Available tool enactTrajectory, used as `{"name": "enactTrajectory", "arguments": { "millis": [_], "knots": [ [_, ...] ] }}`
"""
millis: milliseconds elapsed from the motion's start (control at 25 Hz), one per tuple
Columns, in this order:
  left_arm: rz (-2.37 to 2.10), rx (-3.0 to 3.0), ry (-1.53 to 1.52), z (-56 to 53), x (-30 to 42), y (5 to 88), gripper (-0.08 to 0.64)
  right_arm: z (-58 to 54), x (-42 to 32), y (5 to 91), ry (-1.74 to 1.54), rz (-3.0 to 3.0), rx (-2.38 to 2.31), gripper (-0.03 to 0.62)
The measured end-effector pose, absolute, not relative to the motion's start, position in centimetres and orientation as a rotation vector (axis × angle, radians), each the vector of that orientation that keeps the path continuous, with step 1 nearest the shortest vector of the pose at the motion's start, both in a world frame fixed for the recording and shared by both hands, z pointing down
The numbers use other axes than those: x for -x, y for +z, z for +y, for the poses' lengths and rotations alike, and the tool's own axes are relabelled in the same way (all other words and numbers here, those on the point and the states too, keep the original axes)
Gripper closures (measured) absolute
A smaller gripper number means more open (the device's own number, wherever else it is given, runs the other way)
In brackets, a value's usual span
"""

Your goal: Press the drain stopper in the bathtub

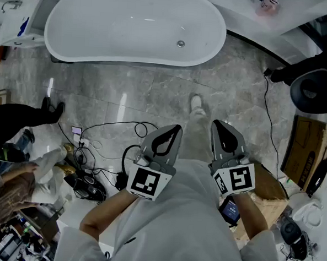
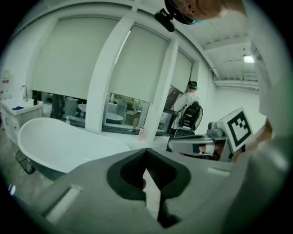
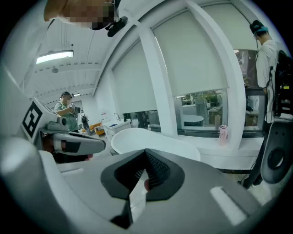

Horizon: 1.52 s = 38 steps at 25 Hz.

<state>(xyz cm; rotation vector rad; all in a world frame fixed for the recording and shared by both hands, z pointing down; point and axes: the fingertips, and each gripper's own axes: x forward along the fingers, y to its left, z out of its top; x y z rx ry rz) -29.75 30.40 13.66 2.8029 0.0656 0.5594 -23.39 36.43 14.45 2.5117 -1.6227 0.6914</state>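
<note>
The left gripper (image 1: 173, 132) and the right gripper (image 1: 220, 129) are both clenched, jaw tips meeting on nothing. They are held side by side above the grey floor (image 1: 154, 96), well apart from the white bathtub (image 1: 120, 25). The drain stopper (image 1: 180, 44) sits in the tub bottom, near its right end.

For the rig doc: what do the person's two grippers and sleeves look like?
Both the left gripper and right gripper are grey, tapered two-jaw shells with black inner pads. Each carries a white cube printed with black square markers. The person wears a white top.
</note>
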Motion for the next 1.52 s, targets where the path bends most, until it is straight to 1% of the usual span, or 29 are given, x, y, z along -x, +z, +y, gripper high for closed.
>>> {"name": "enactTrajectory", "arguments": {
  "millis": [160, 240, 320, 440, 560, 760, 1080, 1240, 1520],
  "knots": [
    [0.079, -2.833, 0.551, 32.8, 37.1, 11.4, 0.555, 39.2, 29.0, 12.5, 0.684, -1.646, -2.498, 0.588],
    [0.088, -2.843, 0.594, 33.4, 39.5, 11.1, 0.555, 40.7, 30.4, 11.4, 0.666, -1.646, -2.508, 0.588],
    [0.052, -2.860, 0.597, 33.9, 40.2, 10.7, 0.555, 42.2, 30.8, 10.4, 0.622, -1.646, -2.504, 0.588],
    [-0.076, -2.852, 0.493, 36.7, 40.3, 9.0, 0.555, 44.3, 31.7, 9.8, 0.578, -1.711, -2.460, 0.588],
    [-0.182, -2.819, 0.437, 40.5, 38.8, 8.4, 0.555, 46.2, 31.7, 8.8, 0.500, -1.809, -2.398, 0.588],
    [-0.255, -2.770, 0.425, 46.4, 34.3, 9.1, 0.555, 50.6, 28.3, 7.8, 0.403, -1.878, -2.423, 0.588],
    [-0.289, -2.831, 0.445, 52.8, 31.3, 9.4, 0.555, 56.4, 24.9, 8.0, 0.323, -1.925, -2.440, 0.589],
    [-0.291, -2.837, 0.466, 52.5, 29.8, 9.6, 0.555, 56.9, 23.7, 8.3, 0.338, -1.933, -2.442, 0.588],
    [-0.309, -2.807, 0.463, 47.4, 27.1, 10.9, 0.555, 52.3, 21.3, 8.9, 0.348, -1.941, -2.414, 0.586]
  ]
}}
